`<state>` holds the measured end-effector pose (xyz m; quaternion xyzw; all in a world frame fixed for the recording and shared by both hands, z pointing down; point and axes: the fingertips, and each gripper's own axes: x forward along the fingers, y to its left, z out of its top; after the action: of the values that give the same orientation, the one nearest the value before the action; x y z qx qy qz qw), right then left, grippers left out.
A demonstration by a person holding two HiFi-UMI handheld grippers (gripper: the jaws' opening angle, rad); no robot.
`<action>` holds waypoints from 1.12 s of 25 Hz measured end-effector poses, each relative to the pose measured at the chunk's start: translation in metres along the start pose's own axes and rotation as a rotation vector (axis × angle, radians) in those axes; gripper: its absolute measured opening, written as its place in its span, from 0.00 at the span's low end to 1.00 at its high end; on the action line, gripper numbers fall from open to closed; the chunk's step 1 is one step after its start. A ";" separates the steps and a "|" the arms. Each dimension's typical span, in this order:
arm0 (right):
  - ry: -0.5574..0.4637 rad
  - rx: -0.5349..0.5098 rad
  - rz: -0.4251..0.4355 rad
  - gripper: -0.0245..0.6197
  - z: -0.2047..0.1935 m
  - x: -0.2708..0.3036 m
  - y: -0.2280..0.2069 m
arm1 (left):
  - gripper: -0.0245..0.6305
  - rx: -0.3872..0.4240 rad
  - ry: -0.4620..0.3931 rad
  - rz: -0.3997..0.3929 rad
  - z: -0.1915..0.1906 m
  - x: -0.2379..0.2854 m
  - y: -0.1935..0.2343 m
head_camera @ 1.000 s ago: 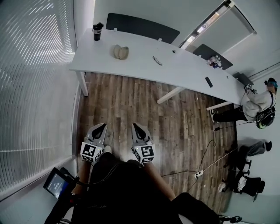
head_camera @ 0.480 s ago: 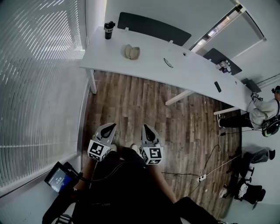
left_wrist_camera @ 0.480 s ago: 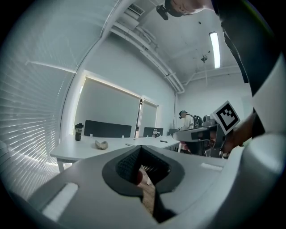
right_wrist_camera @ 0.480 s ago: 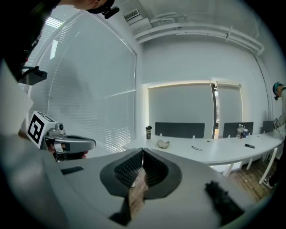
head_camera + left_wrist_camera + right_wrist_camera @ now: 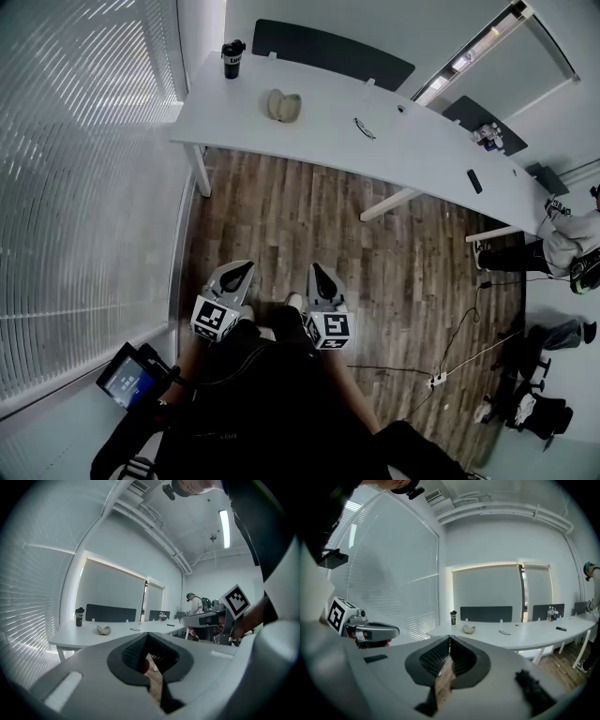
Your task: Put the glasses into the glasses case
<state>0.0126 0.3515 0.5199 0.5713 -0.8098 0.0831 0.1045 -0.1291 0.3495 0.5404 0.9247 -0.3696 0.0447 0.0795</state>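
Observation:
A beige glasses case (image 5: 284, 105) lies open on the long white table (image 5: 319, 141), far from me across the wooden floor. The dark-framed glasses (image 5: 364, 128) lie on the table to the right of it. The left gripper view shows the case (image 5: 103, 630) and glasses (image 5: 135, 629) small and distant; so does the right gripper view, with the case (image 5: 468, 629) left of the glasses (image 5: 504, 632). My left gripper (image 5: 236, 278) and right gripper (image 5: 322, 279) are held side by side close to my body, both shut and empty, pointing toward the table.
A black tumbler (image 5: 232, 59) stands at the table's far left corner and a small dark device (image 5: 474, 181) lies toward its right end. Window blinds (image 5: 75, 187) line the left. A person (image 5: 572, 239) sits at far right. A cable and power strip (image 5: 436, 378) lie on the floor.
The head view has shifted, so the table now sits further right and both grippers show lower in the picture. Their jaws stay shut and empty.

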 end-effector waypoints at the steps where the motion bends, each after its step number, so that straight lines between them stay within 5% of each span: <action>1: -0.002 0.004 0.004 0.05 0.001 0.001 -0.002 | 0.04 0.002 0.006 0.003 0.000 0.003 -0.001; 12: -0.015 0.037 0.044 0.05 -0.001 0.013 -0.054 | 0.04 -0.004 0.043 0.044 -0.003 0.046 -0.015; 28: -0.064 0.142 0.035 0.05 -0.021 0.007 -0.198 | 0.04 0.046 0.136 -0.007 -0.006 0.157 -0.089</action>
<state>0.1984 0.2847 0.5445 0.5653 -0.8147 0.1239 0.0362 0.0460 0.3078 0.5584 0.9224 -0.3592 0.1154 0.0832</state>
